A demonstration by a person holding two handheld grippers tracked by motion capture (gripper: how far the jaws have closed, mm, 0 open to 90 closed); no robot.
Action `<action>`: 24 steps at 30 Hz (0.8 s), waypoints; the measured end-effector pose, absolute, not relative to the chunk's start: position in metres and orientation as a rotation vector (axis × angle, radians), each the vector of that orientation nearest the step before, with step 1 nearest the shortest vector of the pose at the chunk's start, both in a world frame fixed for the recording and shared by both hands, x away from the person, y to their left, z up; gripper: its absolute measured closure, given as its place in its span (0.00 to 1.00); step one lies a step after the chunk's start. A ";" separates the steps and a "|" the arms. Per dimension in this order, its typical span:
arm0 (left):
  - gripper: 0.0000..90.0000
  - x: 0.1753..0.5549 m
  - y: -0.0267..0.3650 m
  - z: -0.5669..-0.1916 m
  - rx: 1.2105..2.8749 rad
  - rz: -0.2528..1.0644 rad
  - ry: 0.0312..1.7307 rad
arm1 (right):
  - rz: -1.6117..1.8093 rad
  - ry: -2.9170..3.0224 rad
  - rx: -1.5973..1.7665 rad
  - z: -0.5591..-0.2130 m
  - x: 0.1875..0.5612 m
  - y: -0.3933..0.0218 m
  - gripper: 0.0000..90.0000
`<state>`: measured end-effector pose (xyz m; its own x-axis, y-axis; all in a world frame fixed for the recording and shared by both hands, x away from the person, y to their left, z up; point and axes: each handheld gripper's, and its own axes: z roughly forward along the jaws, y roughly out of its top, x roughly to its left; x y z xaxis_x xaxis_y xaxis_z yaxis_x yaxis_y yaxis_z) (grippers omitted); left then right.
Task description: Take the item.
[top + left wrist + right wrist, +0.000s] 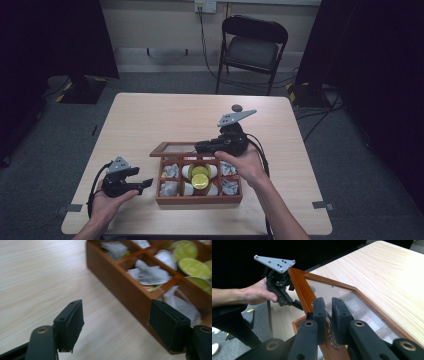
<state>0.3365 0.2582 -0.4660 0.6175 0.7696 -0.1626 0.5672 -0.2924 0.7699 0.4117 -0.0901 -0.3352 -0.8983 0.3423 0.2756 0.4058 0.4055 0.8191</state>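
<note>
1. The left gripper [145, 184] hangs just left of the wooden box [199, 200], its jaws parted with nothing between them; I'd judge it stands clear of the lid's swing, ready to reach into the compartments.
2. The box sits near the table's front edge, toward the middle. Its compartments hold grey tea bags [150, 275] on the left side and green-topped capsules [200, 174] in the centre, so they lie exposed while the lid is up.
3. The glass-paned lid [352, 293] is raised off the box, tilting back from its far edge. The right gripper [328, 312] is clamped on the lid's front frame at a small ornate brass clasp [332, 336], apparently holding it up by that edge.
4. The pale wood-grain table [165, 115] is bare apart from the box.
5. Beyond it stand a black folding chair [254, 47], cables on grey carpet, and dark curtains on both sides.
</note>
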 end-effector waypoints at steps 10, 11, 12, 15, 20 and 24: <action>0.35 0.331 0.243 -0.457 1.986 0.224 0.933 | -1.529 -2.581 -0.688 -0.335 0.412 -0.090 0.91; 0.35 0.330 0.241 -0.456 1.993 0.227 0.915 | -1.529 -2.581 -0.688 -0.335 0.412 -0.090 0.91; 0.35 0.329 0.237 -0.454 1.998 0.227 0.890 | -1.529 -2.581 -0.688 -0.334 0.412 -0.090 0.91; 0.35 0.327 0.231 -0.451 2.015 0.229 0.846 | -1.530 -2.581 -0.688 -0.334 0.413 -0.090 0.91; 0.35 0.322 0.220 -0.447 2.033 0.213 0.777 | -1.530 -2.581 -0.687 -0.334 0.413 -0.090 0.91; 0.36 0.321 0.210 -0.445 2.033 0.195 0.739 | -1.530 -2.583 -0.685 -0.334 0.413 -0.090 0.91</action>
